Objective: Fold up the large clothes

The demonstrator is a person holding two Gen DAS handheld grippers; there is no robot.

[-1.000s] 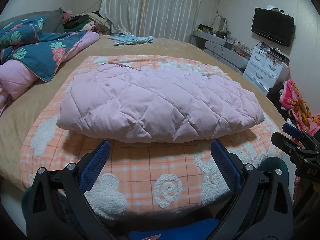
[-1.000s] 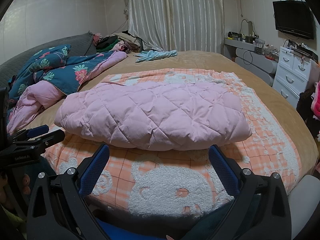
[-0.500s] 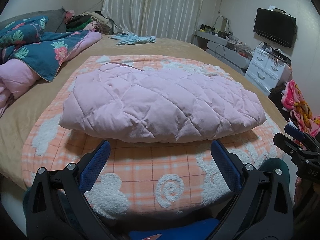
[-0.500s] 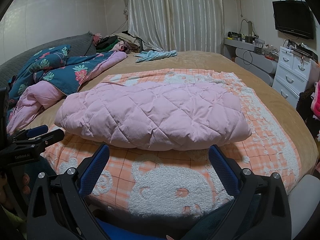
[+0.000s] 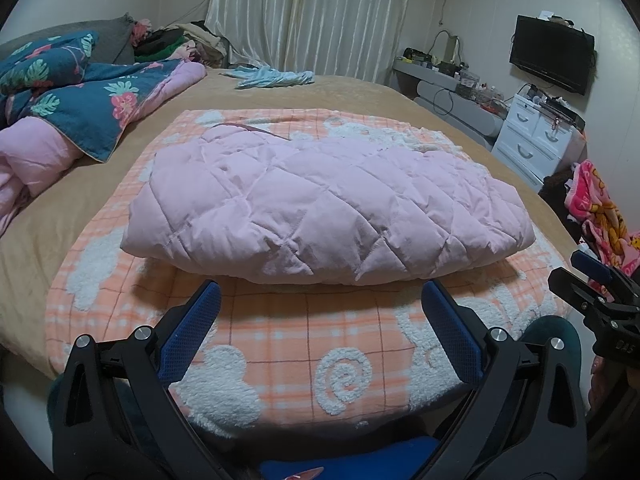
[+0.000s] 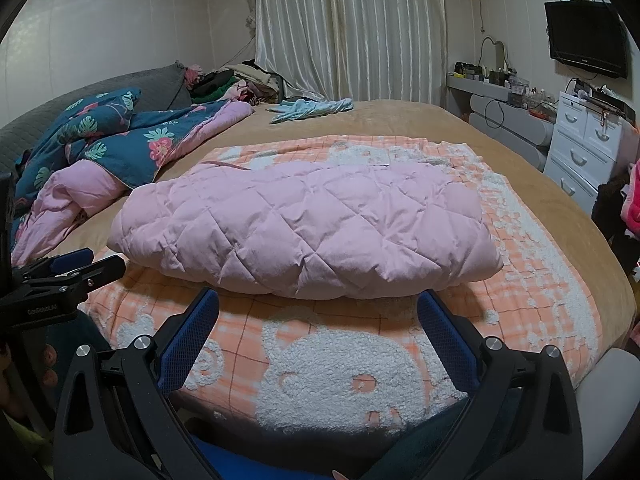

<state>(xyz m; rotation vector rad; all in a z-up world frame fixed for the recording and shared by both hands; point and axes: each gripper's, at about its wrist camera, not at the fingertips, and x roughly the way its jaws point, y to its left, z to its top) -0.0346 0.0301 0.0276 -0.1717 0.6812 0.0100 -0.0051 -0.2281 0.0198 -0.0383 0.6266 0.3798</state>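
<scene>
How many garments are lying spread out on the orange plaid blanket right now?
1: the pink quilted jacket, folded into a puffy bundle across the middle of the orange plaid blanket. Anything tucked underneath it would be hidden.

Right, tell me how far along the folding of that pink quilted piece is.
Done, by the look of it: the pink quilted garment lies as one compact folded bundle on the orange checked blanket. In hand: nothing; the left gripper and right gripper are both open and short of it. Left: perhaps the light blue garment lying unfolded further up the bed.
</scene>
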